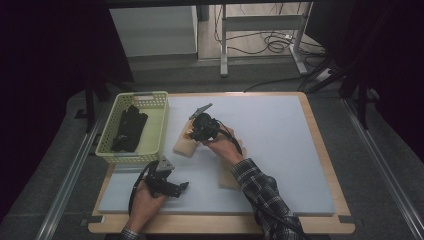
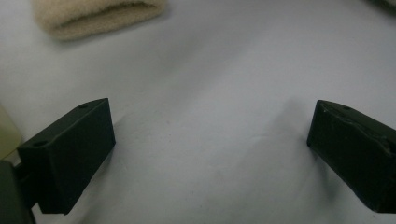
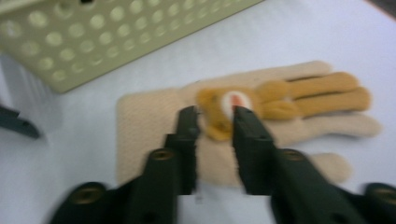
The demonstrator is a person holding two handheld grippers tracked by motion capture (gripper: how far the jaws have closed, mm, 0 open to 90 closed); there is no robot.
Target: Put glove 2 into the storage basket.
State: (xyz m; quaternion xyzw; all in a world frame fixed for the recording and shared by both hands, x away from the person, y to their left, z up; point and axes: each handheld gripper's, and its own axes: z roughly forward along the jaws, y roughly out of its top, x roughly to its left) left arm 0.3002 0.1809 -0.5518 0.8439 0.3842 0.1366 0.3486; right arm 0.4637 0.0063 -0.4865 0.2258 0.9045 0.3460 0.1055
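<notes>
Jaws on our right gripper (image 3: 214, 122) sit slightly parted over the cream glove (image 3: 243, 126), straddling its orange patch, not pinching it. That glove lies flat on the surface (image 1: 280, 130) just beside the basket (image 1: 159, 131). Our left gripper (image 2: 210, 140) is spread wide, holding nothing.

High view: fixed above the near edge, facing forward and down over the pale blue foam table mat (image 1: 280, 145). Gripper views: close, low over that mat; right one shares the perforated yellow-green plastic basket (image 3: 107, 37) with high view
</notes>
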